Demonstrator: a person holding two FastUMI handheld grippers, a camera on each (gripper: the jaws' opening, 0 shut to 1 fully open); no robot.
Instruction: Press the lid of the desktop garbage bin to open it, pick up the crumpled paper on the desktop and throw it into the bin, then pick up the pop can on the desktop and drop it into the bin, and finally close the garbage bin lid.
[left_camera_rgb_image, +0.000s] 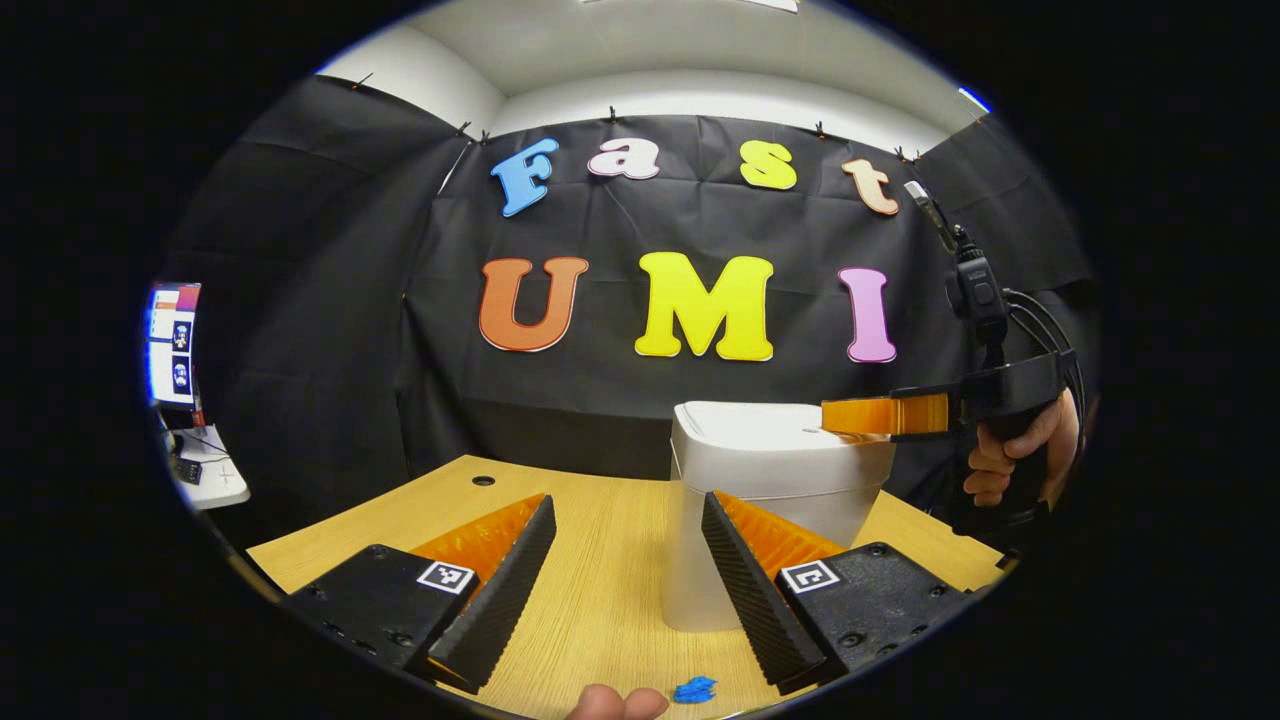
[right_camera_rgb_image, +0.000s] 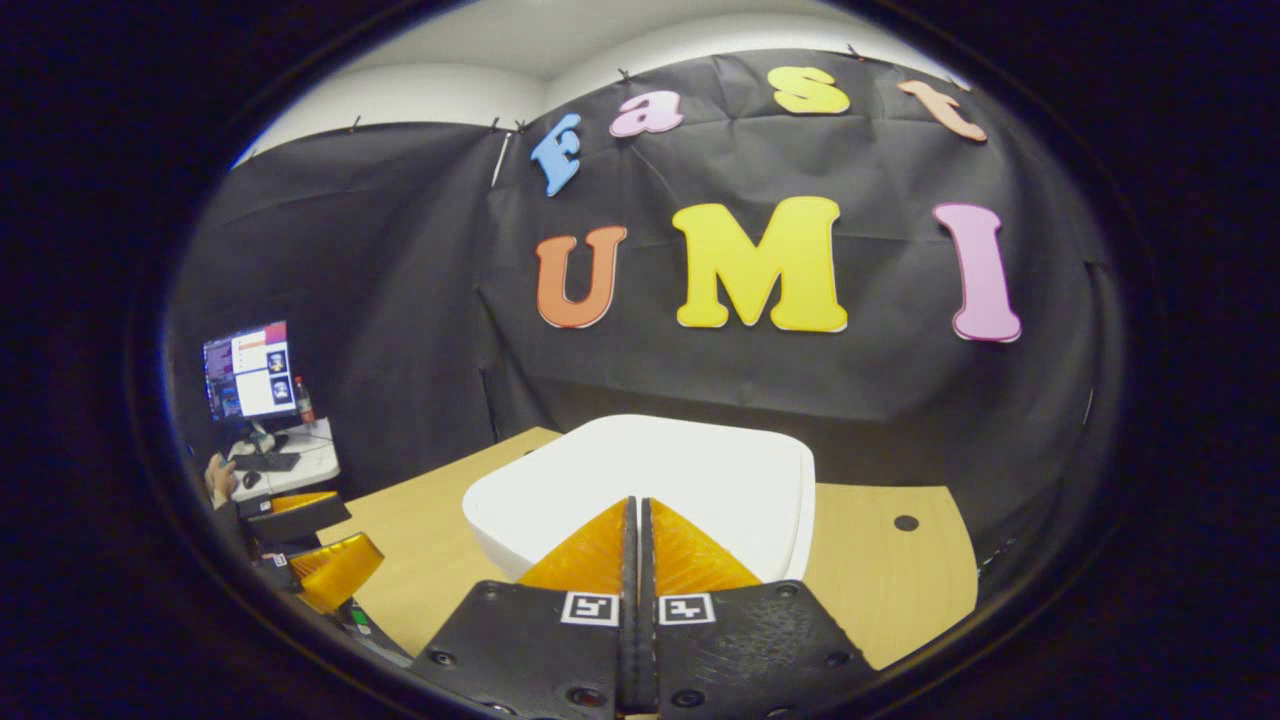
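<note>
The white desktop bin (left_camera_rgb_image: 770, 490) stands on the wooden table (left_camera_rgb_image: 600, 560), its lid (right_camera_rgb_image: 700, 470) down. My left gripper (left_camera_rgb_image: 627, 500) is open just left of the bin's near side, its right finger (left_camera_rgb_image: 745, 570) in front of the bin wall, with nothing between the fingers. My right gripper (right_camera_rgb_image: 637, 502) is shut with nothing in it, fingertips over the middle of the lid, at or just above its surface. From the left gripper view the right gripper (left_camera_rgb_image: 835, 417) reaches in level over the lid's right edge, held by a hand (left_camera_rgb_image: 1010, 455).
A small blue object (left_camera_rgb_image: 693, 688) lies on the table near its front edge, next to a fingertip (left_camera_rgb_image: 615, 703). A monitor (right_camera_rgb_image: 248, 372) and a side desk (right_camera_rgb_image: 285, 465) stand at the far left. A cable hole (right_camera_rgb_image: 906, 522) marks the tabletop right of the bin.
</note>
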